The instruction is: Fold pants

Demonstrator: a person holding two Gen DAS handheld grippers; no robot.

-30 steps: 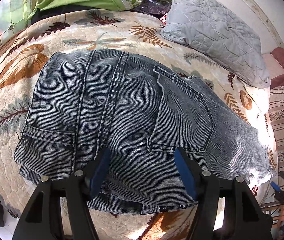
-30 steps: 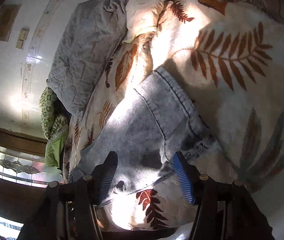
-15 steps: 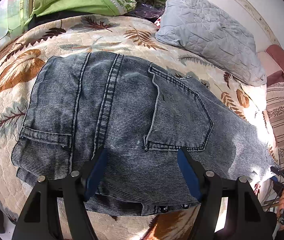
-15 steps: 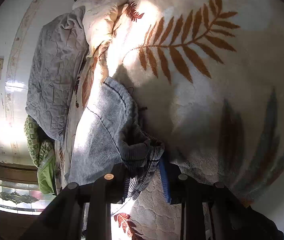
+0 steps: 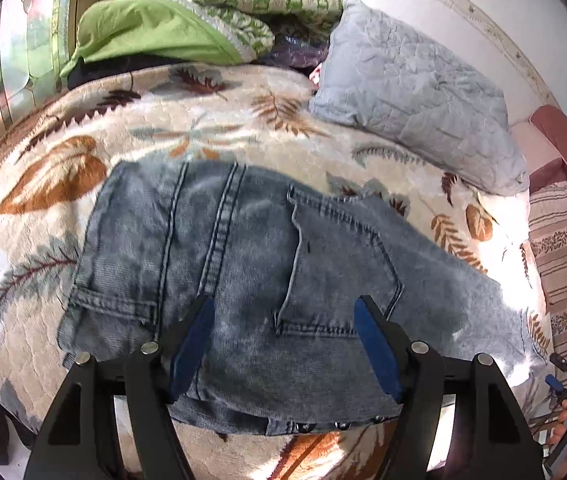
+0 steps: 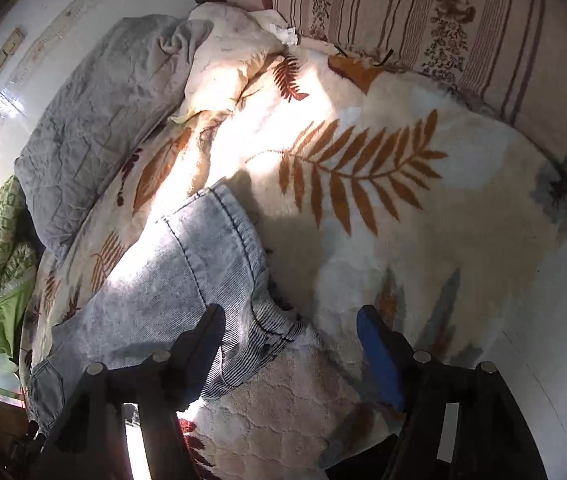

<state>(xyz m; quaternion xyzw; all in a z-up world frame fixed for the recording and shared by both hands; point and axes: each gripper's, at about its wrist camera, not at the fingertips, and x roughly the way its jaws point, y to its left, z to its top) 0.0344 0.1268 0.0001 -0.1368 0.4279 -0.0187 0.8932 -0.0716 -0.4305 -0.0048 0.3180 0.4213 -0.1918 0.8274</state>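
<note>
Left gripper (image 5: 283, 344) gapes wide, empty, over the pants (image 5: 267, 280) mid-frame; right gripper (image 6: 289, 344) likewise spread, the hem (image 6: 243, 320) by its left finger.

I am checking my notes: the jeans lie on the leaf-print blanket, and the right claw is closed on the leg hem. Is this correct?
Not quite. In the right wrist view the right claw is open, holding nothing; the leg hem of the jeans lies loose on the leaf-print blanket.

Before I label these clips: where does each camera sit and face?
Left wrist: on the left gripper, over the jeans' waist end, facing the gray pillow; its open fingers show.
Right wrist: on the right gripper, over the leg hem, open fingers showing.
Shared: jeans, pillow, leaf blanket.
</note>
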